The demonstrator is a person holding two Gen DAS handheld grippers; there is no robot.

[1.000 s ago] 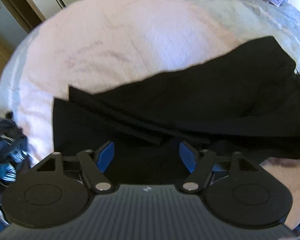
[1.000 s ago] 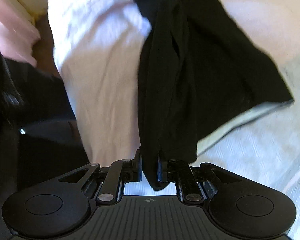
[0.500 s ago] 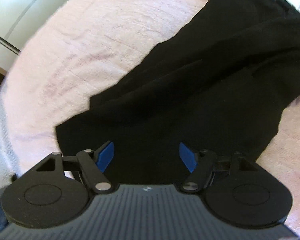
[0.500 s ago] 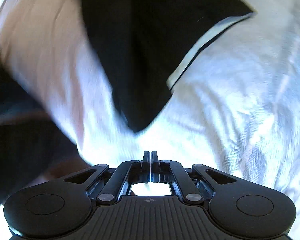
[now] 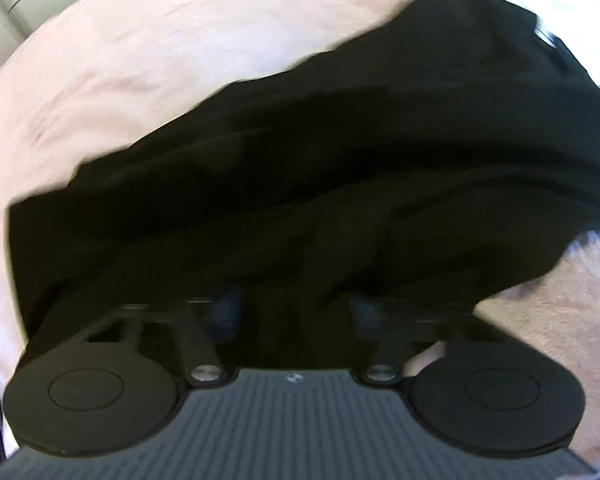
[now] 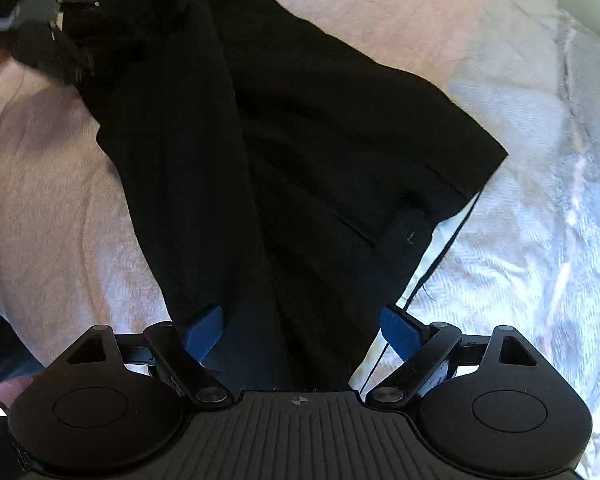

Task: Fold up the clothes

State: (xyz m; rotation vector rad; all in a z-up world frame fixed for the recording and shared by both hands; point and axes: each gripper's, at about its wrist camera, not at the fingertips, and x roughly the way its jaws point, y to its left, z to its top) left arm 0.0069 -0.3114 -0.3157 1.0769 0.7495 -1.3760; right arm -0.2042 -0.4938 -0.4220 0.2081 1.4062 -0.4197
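Note:
A black garment [image 5: 340,152] lies stretched out on the pink bedspread [image 5: 180,48]. My left gripper [image 5: 294,308] is pressed down into one end of it. Its dark fingers [image 5: 228,308] still stand apart, and the jaws are closing with a bunched fold of cloth between them. In the right wrist view the same garment [image 6: 300,140] runs away from my right gripper [image 6: 302,328]. Those jaws are opening, and the blue pads [image 6: 204,328] stand wide either side of the near end without touching it. The left gripper [image 6: 56,16] shows at the garment's far end.
The pink bedspread [image 6: 40,200] lies left of the garment and a pale patterned cover [image 6: 532,240] lies to its right. A cupboard front [image 5: 0,4] stands past the bed. Part of a person's hand [image 6: 8,394] shows at the lower left.
My right gripper let go of the black cloth, moved while shut and empty, and now stands open over the garment's end. My left gripper sank into the cloth and its fingers drew slightly closer.

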